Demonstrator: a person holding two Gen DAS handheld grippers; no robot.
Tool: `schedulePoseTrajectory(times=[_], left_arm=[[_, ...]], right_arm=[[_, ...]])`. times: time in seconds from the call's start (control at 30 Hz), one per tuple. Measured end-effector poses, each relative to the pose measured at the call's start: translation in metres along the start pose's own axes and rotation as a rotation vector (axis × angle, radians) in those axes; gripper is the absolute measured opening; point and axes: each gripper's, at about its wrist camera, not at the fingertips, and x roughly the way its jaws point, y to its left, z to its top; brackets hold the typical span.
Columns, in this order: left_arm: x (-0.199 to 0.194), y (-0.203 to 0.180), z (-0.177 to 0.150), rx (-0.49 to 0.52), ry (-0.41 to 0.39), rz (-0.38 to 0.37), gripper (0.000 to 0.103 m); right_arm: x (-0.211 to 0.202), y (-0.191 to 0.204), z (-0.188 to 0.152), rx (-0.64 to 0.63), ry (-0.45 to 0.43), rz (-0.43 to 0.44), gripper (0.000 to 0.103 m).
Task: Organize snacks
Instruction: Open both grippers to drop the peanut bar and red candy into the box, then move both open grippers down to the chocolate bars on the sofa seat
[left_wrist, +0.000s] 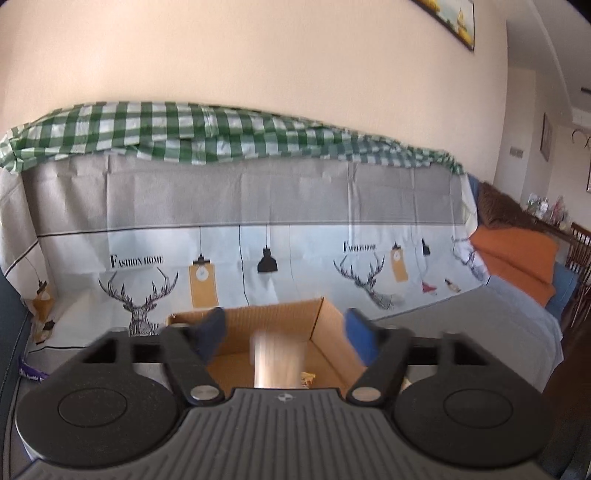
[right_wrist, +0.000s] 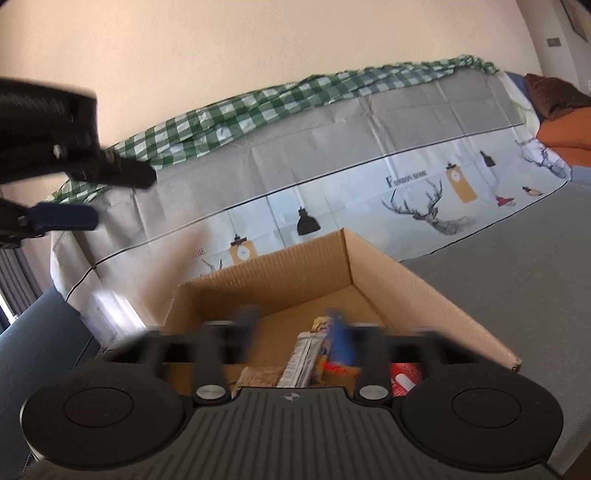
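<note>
Both tongs are hovering over the box (right_wrist: 369, 266), which is sitting on grey cloth in the lower middle of both frames.

Left tongs (left_wrist: 284, 332): standing open. A pale, blurred packet (left_wrist: 277, 360) is showing between the fingers without touching either pad, low centre of the left view; I am judging it to be dropping into the box, but the blur is too heavy to say what it is. In the right view the left tongs (right_wrist: 110, 195) are reaching in from the upper left, gap clear.

Right tongs (right_wrist: 291, 325): blurred, fingers apart, pads pressing on nothing. Below them snack packs are lying on the box floor: a silver-white bar (right_wrist: 301, 360), a brown wrapper (right_wrist: 256, 376) to its left, a red pack (right_wrist: 406, 374) at lower right.

Also noting a purple wrapper (left_wrist: 31, 373) outside the box, at the left edge of the left view.

Handling, as a judgement: these are looking like light, thin foil or film wrappers, slick and easily crushed, the bars inside probably breakable. I am planning to pinch each across its short width near the middle, gently, not by the crimped ends, which could slip or tear. The box is corrugated card, stiff enough, but light, so it could slide if nudged.
</note>
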Motion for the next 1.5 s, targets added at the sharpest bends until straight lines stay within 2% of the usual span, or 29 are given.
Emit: schedulePoseTrajectory(times=[0.03, 0.27, 0.4, 0.47, 0.63, 0.7, 0.8, 0.87, 0.97, 1.0, 1.03, 1.07, 1.13, 1.23, 1.33, 1.5], left_arm=[[-0.002, 0.003, -0.003, -0.003, -0.002, 0.007, 0.080], [-0.021, 0.041, -0.045, -0.063, -0.028, 0.129, 0.081], [-0.033, 0.073, -0.062, -0.100, 0.003, 0.167, 0.079], [-0.036, 0.093, -0.068, -0.142, 0.041, 0.181, 0.071], [-0.041, 0.142, -0.090, -0.239, 0.133, 0.203, 0.036], [-0.047, 0.155, -0.099, -0.246, 0.142, 0.204, 0.030], [-0.057, 0.174, -0.113, -0.262, 0.139, 0.214, 0.030], [-0.058, 0.186, -0.123, -0.279, 0.144, 0.225, 0.030], [-0.052, 0.203, -0.138, -0.312, 0.144, 0.238, 0.030], [-0.048, 0.207, -0.139, -0.344, 0.134, 0.222, 0.029], [-0.047, 0.207, -0.139, -0.331, 0.090, 0.197, 0.029], [-0.043, 0.204, -0.140, -0.299, 0.053, 0.176, 0.029], [-0.025, 0.202, -0.143, -0.288, 0.083, 0.167, 0.029], [0.000, 0.205, -0.141, -0.326, 0.115, 0.171, 0.029], [0.022, 0.215, -0.133, -0.341, 0.122, 0.236, 0.029], [0.051, 0.245, -0.111, -0.423, 0.117, 0.313, 0.029]], right_arm=[[-0.002, -0.001, 0.000, 0.000, -0.012, 0.004, 0.085], [-0.002, 0.002, -0.002, -0.019, 0.005, 0.016, 0.084], [-0.001, 0.005, -0.003, -0.034, 0.010, 0.015, 0.084], [0.002, 0.007, -0.003, -0.043, 0.017, 0.009, 0.084], [0.006, 0.017, -0.005, -0.081, 0.023, 0.006, 0.084], [0.007, 0.022, -0.006, -0.103, 0.029, 0.005, 0.083], [0.005, 0.027, -0.008, -0.147, 0.016, 0.019, 0.075], [0.007, 0.030, -0.008, -0.161, 0.018, 0.032, 0.058], [0.017, 0.028, -0.008, -0.156, 0.069, 0.045, 0.037], [0.021, 0.028, -0.008, -0.147, 0.087, 0.044, 0.033], [0.023, 0.027, -0.008, -0.139, 0.097, 0.038, 0.031], [0.024, 0.027, -0.008, -0.137, 0.100, 0.034, 0.031], [0.022, 0.028, -0.009, -0.144, 0.100, 0.035, 0.031], [0.022, 0.030, -0.010, -0.160, 0.108, 0.040, 0.031], [0.026, 0.031, -0.011, -0.169, 0.122, 0.034, 0.031], [0.031, 0.036, -0.013, -0.194, 0.135, 0.023, 0.031]])
